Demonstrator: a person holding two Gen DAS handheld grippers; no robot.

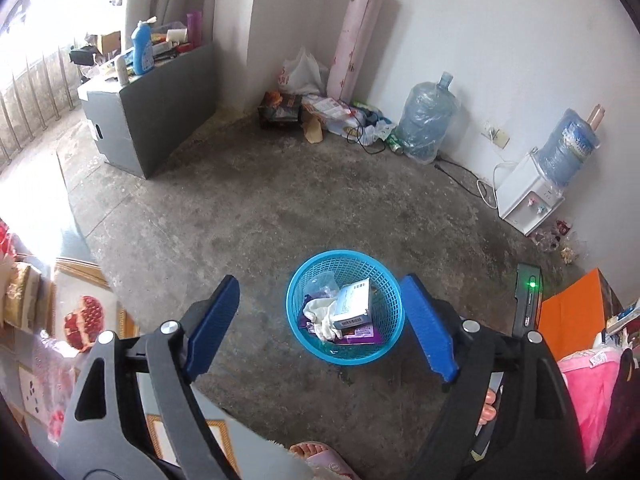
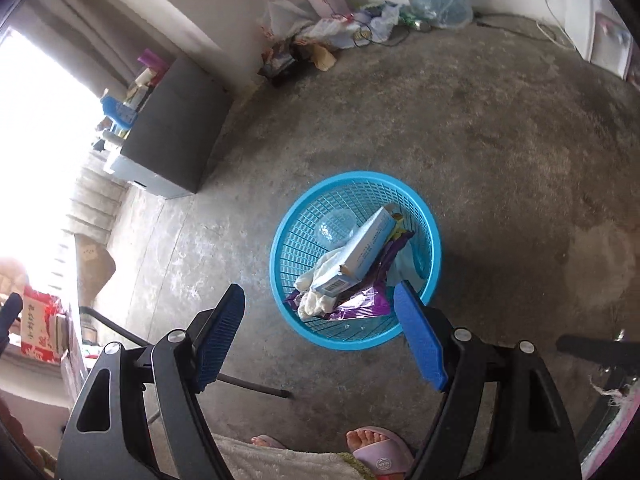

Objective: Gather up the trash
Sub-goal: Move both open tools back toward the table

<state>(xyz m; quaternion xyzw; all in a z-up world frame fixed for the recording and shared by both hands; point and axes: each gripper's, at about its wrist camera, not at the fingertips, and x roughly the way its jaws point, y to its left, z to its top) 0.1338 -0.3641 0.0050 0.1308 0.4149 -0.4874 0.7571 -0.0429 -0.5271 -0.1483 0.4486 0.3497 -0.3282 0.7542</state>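
A blue plastic mesh trash basket stands on the concrete floor; it also shows in the right wrist view. Inside lie a white-and-blue carton, a crumpled white cloth, a purple wrapper and a clear plastic cup. My left gripper is open and empty, high above the basket. My right gripper is open and empty, above the basket's near side.
A grey cabinet with bottles stands at the back left. A pile of bags and boxes lies in the corner with a water jug. A water dispenser stands at right. The person's slippered feet are below.
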